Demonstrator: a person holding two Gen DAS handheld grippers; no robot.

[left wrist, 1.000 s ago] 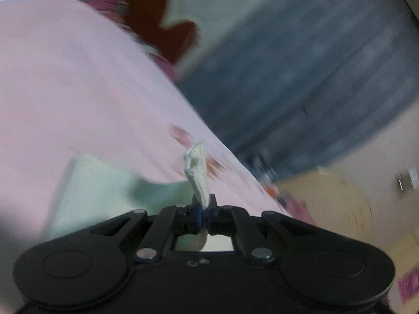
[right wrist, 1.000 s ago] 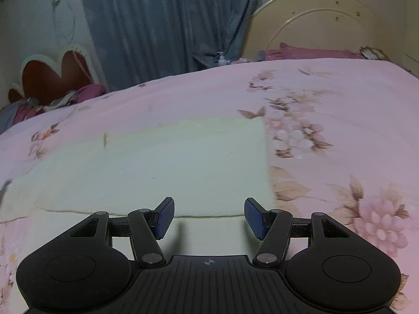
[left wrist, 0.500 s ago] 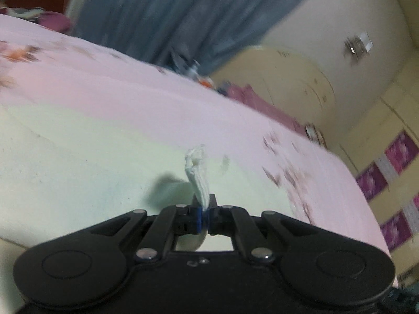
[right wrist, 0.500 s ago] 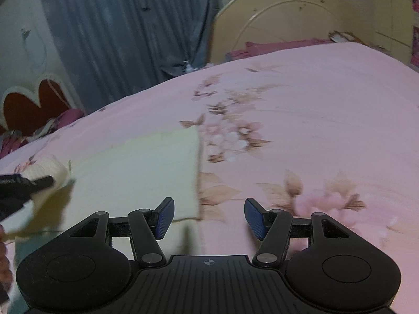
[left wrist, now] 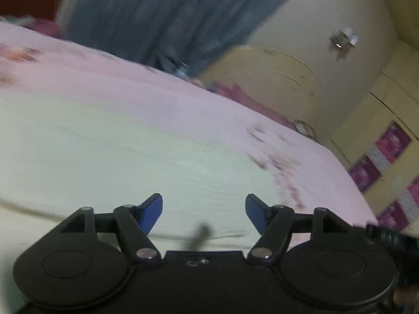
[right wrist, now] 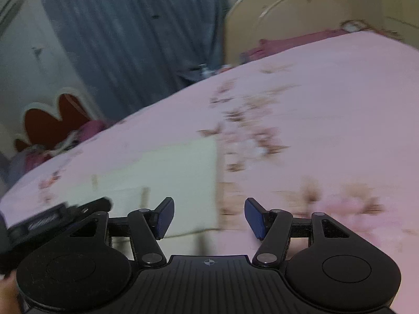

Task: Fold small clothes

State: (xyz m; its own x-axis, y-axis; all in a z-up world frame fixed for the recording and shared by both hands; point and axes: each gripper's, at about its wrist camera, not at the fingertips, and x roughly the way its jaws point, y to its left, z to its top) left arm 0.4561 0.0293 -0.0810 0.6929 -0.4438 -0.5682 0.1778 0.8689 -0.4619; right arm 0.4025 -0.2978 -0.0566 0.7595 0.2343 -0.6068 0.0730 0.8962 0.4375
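A pale cream cloth (left wrist: pixel 110 157) lies flat on the pink floral bedspread (left wrist: pixel 162 99). In the right wrist view the cloth (right wrist: pixel 167 172) shows folded, with a straight right edge. My left gripper (left wrist: pixel 203 213) is open and empty, low over the cloth's near part. My right gripper (right wrist: pixel 209 217) is open and empty, over the cloth's right near corner. The left gripper's body also shows in the right wrist view (right wrist: pixel 47 219) at the lower left. Both views are blurred by motion.
A cream headboard (right wrist: pixel 314 13) stands at the bed's far right end. Grey-blue curtains (right wrist: pixel 125 31) hang behind the bed. A red heart-shaped cushion (right wrist: pixel 55 120) and pink items lie at the far left. Cream cupboards with purple panels (left wrist: pixel 387 157) stand to the right.
My left gripper has let go of the cloth corner it pinched and now stands open. It swung right over the cloth. My right gripper stayed open and shifted to the right.
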